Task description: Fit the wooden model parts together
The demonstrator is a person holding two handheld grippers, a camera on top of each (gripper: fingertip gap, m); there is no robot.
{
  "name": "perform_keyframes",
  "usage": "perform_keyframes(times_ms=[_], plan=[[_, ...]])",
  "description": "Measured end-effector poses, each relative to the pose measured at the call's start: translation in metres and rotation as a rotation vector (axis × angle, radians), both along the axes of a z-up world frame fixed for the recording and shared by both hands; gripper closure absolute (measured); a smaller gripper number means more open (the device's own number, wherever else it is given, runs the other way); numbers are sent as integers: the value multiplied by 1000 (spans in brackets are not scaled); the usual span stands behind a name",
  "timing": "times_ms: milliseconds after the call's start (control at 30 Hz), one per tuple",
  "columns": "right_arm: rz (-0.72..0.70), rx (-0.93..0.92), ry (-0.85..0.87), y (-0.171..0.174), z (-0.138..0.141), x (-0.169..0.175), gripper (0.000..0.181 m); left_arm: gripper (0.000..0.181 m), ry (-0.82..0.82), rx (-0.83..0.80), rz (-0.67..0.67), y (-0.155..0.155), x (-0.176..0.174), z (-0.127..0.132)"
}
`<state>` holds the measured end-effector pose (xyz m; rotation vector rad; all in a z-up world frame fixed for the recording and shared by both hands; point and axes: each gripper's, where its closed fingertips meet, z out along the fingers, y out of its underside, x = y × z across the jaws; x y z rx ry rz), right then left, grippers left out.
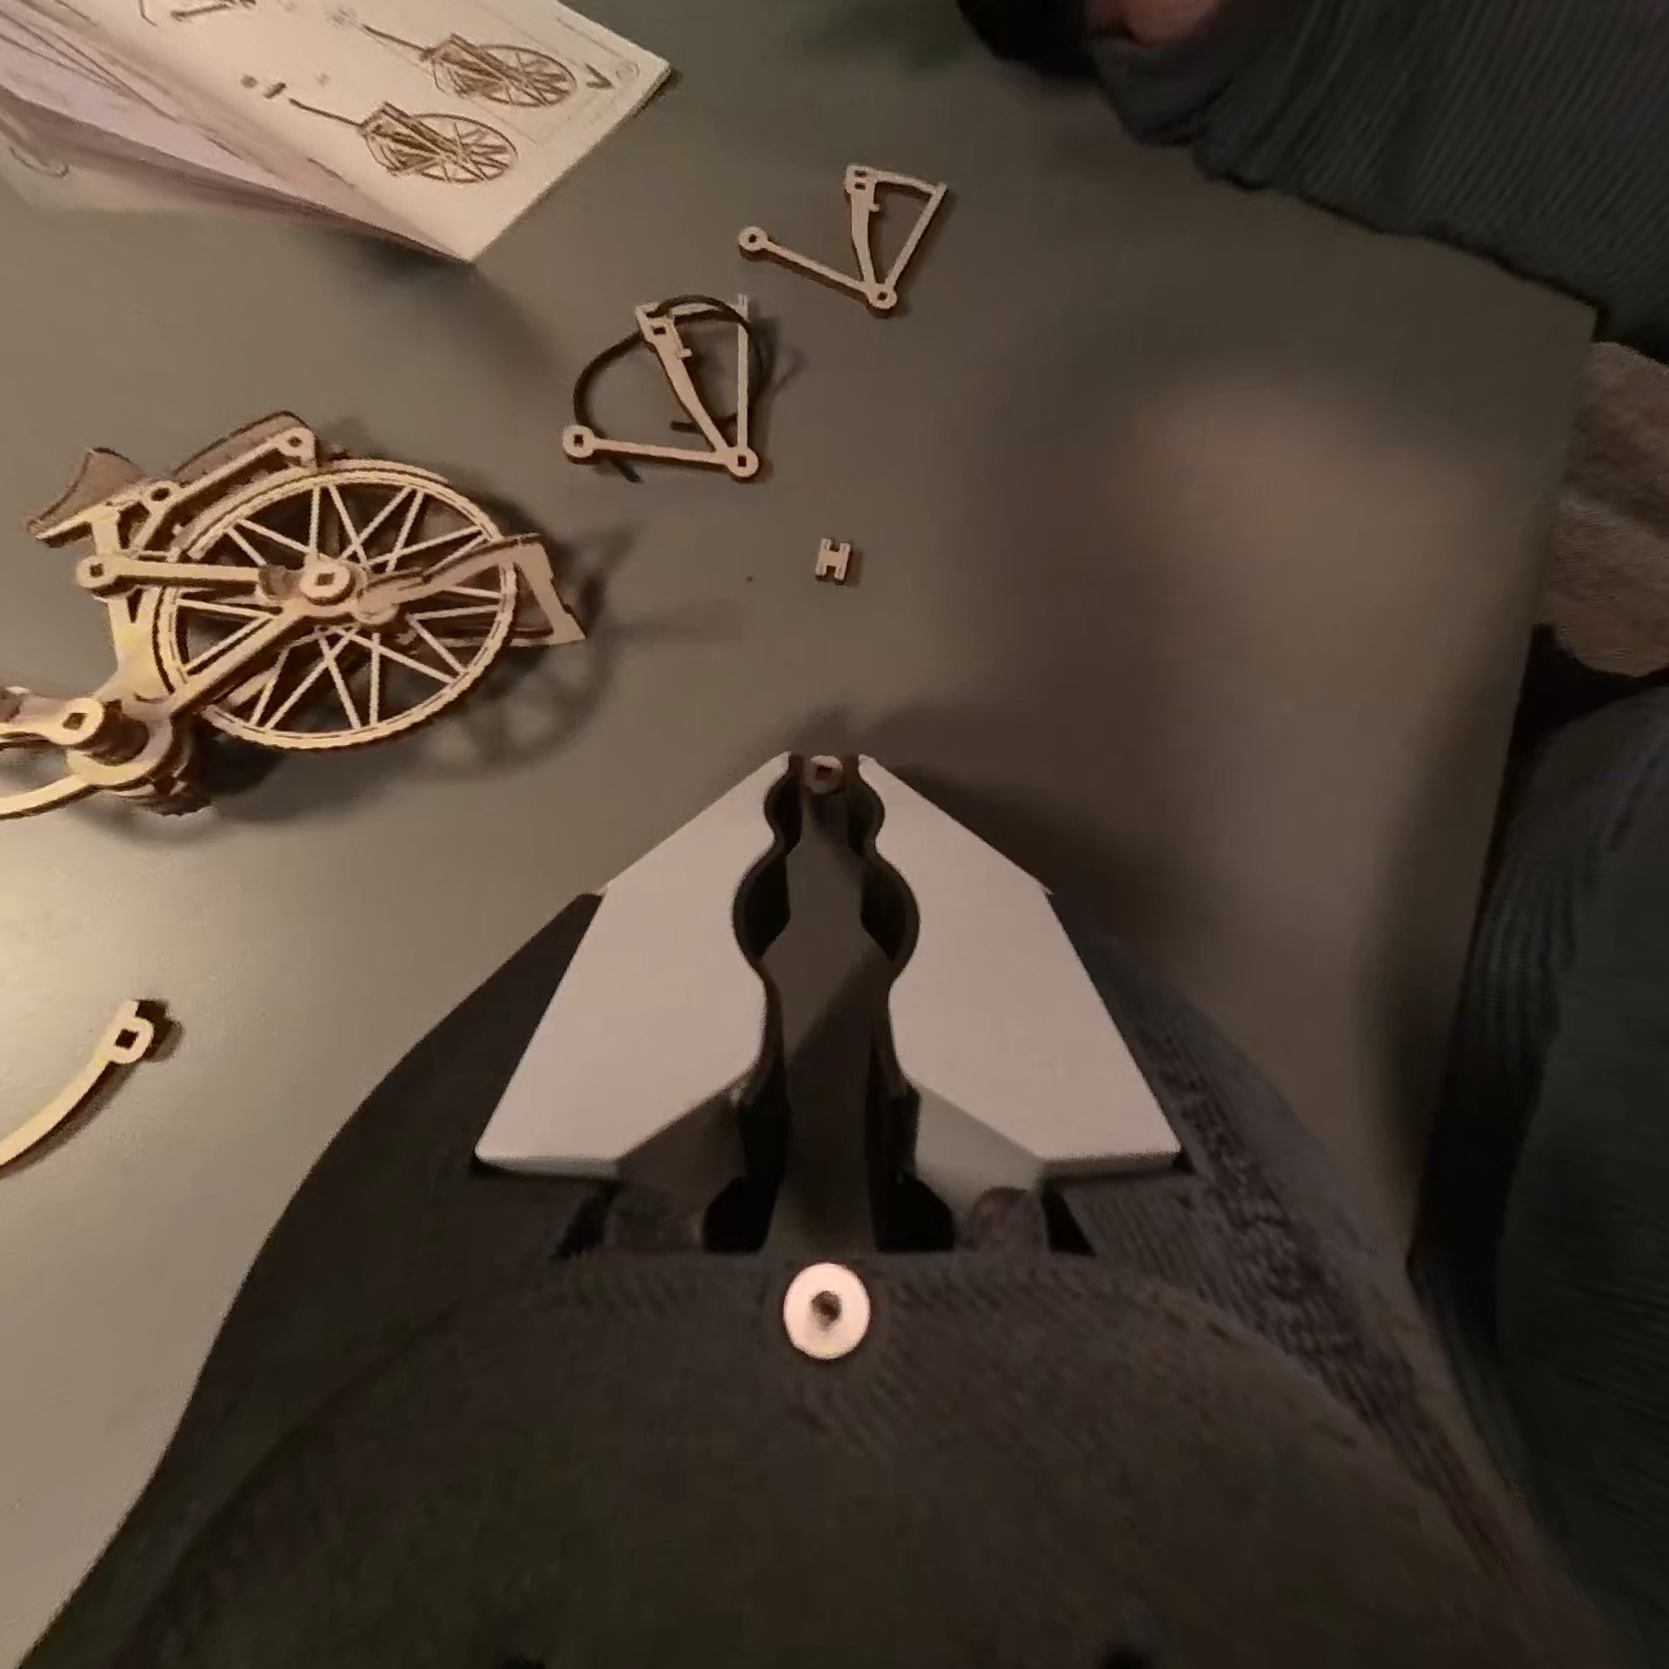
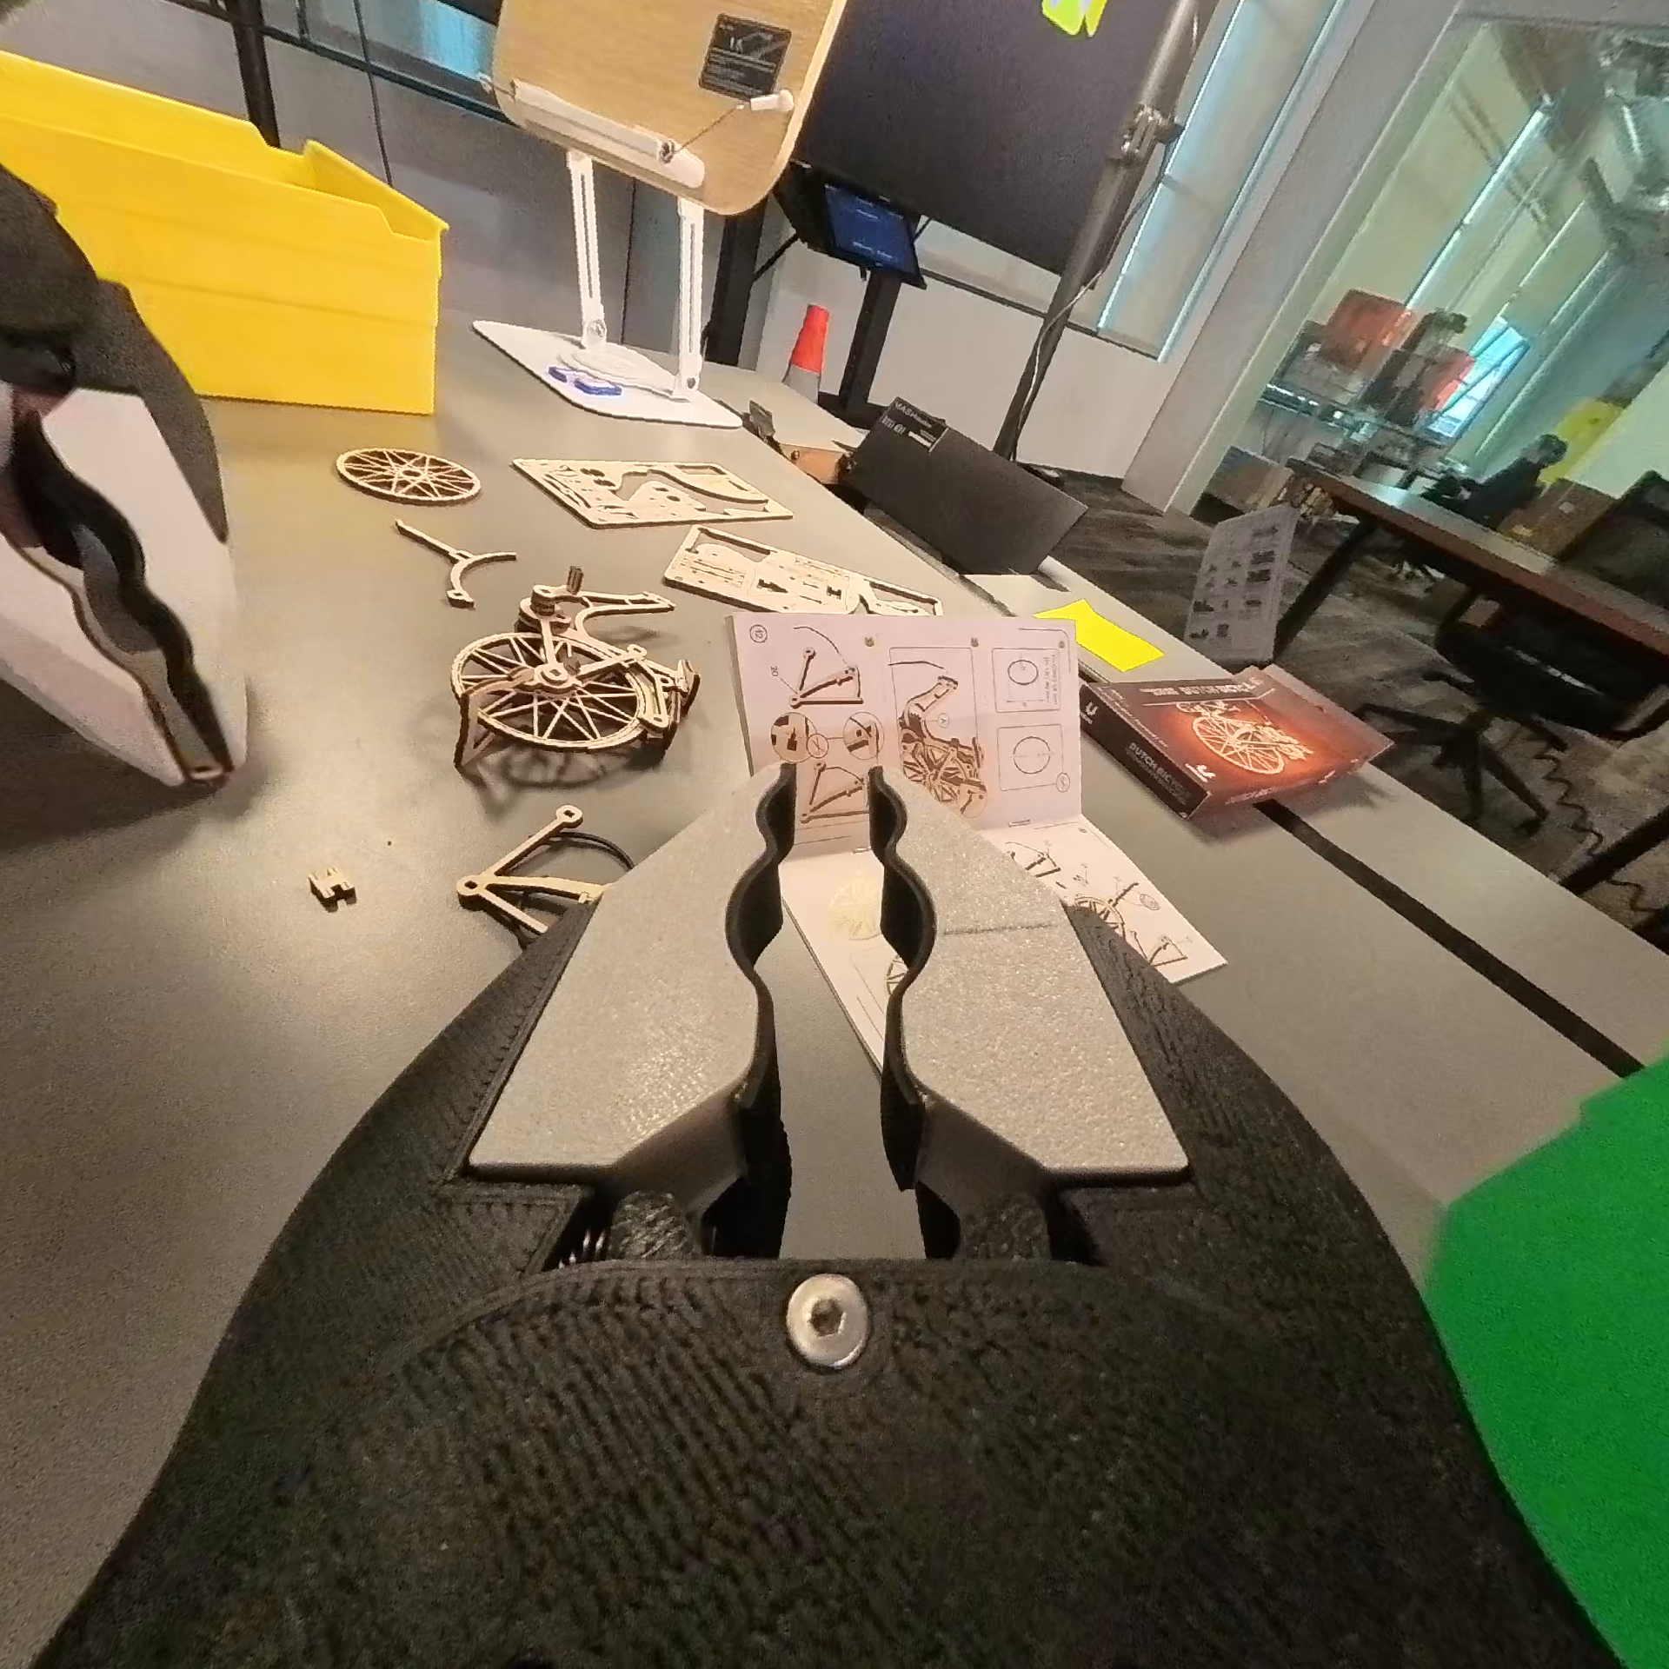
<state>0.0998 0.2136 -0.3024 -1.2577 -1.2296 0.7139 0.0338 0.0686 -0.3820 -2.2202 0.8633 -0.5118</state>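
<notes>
My left gripper (image 1: pixel 824 775) is shut on a small wooden piece with a square hole (image 1: pixel 824 769), held just above the grey table (image 1: pixel 1129 632). It also shows at the left of the right wrist view (image 2: pixel 203 768). A partly built wooden bicycle wheel assembly (image 1: pixel 321 587) (image 2: pixel 569 695) lies to its left. A small H-shaped piece (image 1: pixel 835 560) (image 2: pixel 331 887) lies ahead of it. Two triangular frame parts lie beyond, one with a black cord (image 1: pixel 677 379) (image 2: pixel 519 853), one bare (image 1: pixel 864 235). My right gripper (image 2: pixel 833 786) is open and empty, over the instruction booklet (image 2: pixel 912 713).
A curved wooden strip (image 1: pixel 81 1084), a spare wheel (image 2: pixel 408 476), a forked piece (image 2: pixel 456 564) and two punched sheets (image 2: pixel 650 492) lie on the table. Yellow bins (image 2: pixel 226 262), a white stand (image 2: pixel 632 226) and the kit box (image 2: pixel 1237 741) stand farther off. A person's sleeve (image 1: pixel 1400 108) is at the table's edge. Some 20 cm of space lies between my two pairs of fingers.
</notes>
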Motion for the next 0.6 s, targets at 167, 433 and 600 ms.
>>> perform_keyframes(times_ms=[167, 433, 600], plan=[[1, 10, -11, -1, -1, -1, 168, 158, -20, -1, 2, 1, 2, -1], [-6, 13, 3, 0, 1, 1, 168, 123, 15, 50, 24, 1, -2, 1], [-37, 147, -23, -8, 6, -3, 170, 121, -131, 396, 197, 20, -24, 67]])
